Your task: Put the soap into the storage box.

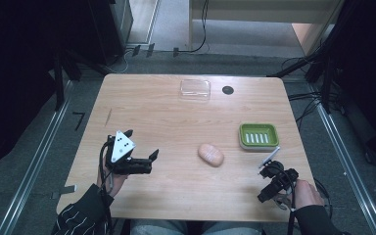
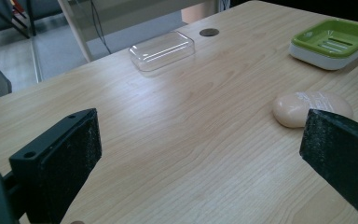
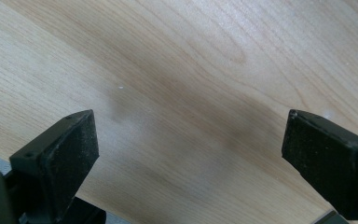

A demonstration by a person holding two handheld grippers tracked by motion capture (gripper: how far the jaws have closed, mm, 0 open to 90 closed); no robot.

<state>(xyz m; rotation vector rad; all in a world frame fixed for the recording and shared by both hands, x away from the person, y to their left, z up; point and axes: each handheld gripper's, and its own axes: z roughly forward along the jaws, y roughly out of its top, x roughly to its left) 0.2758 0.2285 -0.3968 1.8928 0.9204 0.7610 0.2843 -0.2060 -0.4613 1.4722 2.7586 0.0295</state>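
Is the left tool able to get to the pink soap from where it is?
Probably yes. The left tool is open and points toward the pink soap, with bare wooden table between them. Nothing stands in the way; the green soap dish and the clear lid sit farther off.

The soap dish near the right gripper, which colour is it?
The soap dish is lime green on a white base, clearest in the left gripper view.

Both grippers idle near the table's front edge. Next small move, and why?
Probably ease the left gripper forward to straddle the soap bar: its jaws stand open and empty, the bar lies just ahead by its right jaw, and the green soap dish sits empty beyond.
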